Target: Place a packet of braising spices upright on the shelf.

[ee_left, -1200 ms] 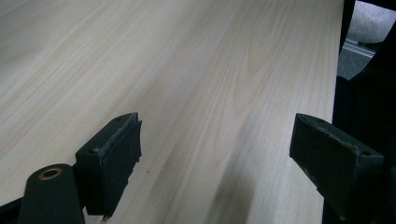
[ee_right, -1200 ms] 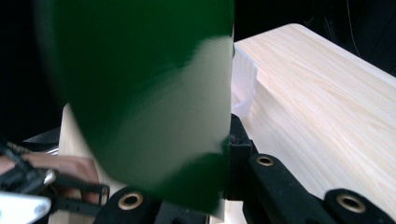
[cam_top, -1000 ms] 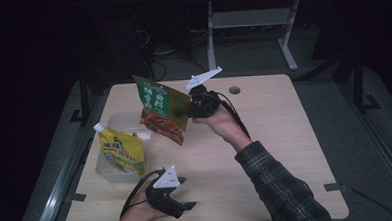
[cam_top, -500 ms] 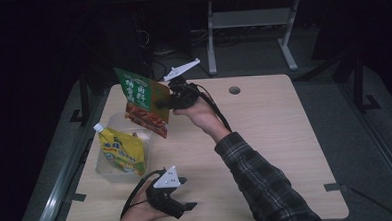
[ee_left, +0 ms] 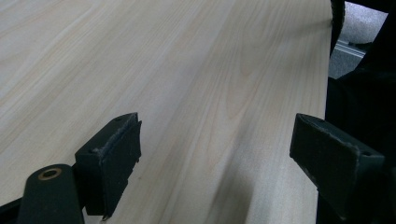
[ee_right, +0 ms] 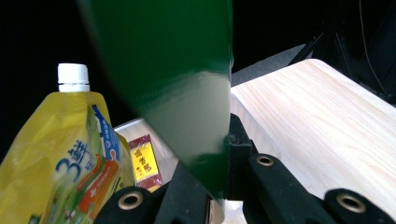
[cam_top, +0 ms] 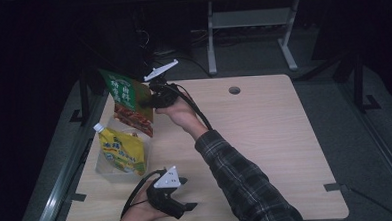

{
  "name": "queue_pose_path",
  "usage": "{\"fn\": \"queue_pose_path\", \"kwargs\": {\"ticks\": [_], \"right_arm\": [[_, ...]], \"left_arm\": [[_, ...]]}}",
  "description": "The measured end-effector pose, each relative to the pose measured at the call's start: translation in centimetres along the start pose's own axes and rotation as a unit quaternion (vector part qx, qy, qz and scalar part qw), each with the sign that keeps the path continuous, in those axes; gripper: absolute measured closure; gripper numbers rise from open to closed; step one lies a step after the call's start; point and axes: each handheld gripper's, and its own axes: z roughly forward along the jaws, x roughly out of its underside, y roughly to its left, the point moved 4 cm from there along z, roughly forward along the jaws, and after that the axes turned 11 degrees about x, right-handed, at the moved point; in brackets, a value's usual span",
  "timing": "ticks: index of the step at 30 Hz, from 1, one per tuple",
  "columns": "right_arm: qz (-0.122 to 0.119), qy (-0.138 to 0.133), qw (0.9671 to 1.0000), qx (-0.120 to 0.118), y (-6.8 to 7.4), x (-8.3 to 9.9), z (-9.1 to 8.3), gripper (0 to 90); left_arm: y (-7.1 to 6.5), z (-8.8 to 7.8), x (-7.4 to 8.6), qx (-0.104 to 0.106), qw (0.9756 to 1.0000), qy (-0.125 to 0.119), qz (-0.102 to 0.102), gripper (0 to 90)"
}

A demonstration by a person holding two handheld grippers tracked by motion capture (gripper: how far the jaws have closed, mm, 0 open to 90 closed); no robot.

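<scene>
One green packet [cam_top: 128, 99], clamped in the right claw [cam_top: 152, 98], has been carried leftward since the earlier frame and is held above the clear bin [cam_top: 105, 170]; red food print is shown below. Left claw [cam_top: 185, 193] is held wide.

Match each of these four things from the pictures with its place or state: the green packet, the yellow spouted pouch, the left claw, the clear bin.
Things:
1. green packet
2. yellow spouted pouch
3. left claw
4. clear bin

Places or states:
A. stands inside the bin, white cap up
B. open, with only bare tabletop between its jaws
C. held in the air, pinched by the right claw
D. sits at the table's left edge, holding the pouch

Pairs: 1-C, 2-A, 3-B, 4-D
</scene>
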Motion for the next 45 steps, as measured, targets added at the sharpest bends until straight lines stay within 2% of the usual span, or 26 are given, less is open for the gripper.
{"fn": "queue_pose_path", "kwargs": {"ticks": [5,16,22,24,27,30,38,45], "right_arm": [[0.002,0.007,1.0000,0.002,0.5,0.2,1.5,89.7],[0.012,0.025,0.9996,0.006,0.6,1.3,3.3,89.6],[-0.005,0.048,0.9987,0.017,1.2,2.4,4.6,89.3],[-0.004,0.054,0.9985,0.013,1.5,2.5,4.9,89.0],[-0.024,0.058,0.9979,0.019,1.7,2.6,5.1,87.3],[-0.028,0.058,0.9977,0.019,1.8,2.5,5.0,79.8],[-0.028,0.031,0.9984,0.038,1.5,2.1,3.3,41.5],[-0.042,0.022,0.9983,0.034,1.3,2.9,0.7,36.2]], "left_arm": [[0.1,0.0,0.0,0.002,1.0000,0.002,0.003,15.7],[0.1,0.3,0.1,0.008,0.9999,0.009,0.001,15.7],[0.2,0.2,0.1,0.007,0.9999,0.010,0.005,15.6],[0.2,0.2,0.1,0.008,0.9999,0.010,0.003,15.6],[0.2,0.3,0.1,0.008,0.9999,0.010,0.003,15.7],[0.2,0.3,0.1,0.008,0.9999,0.011,0.003,15.6],[0.3,0.3,0.2,0.007,0.9999,0.012,0.001,15.6],[0.5,0.2,0.2,0.008,0.9999,0.005,-0.004,15.5]]}}
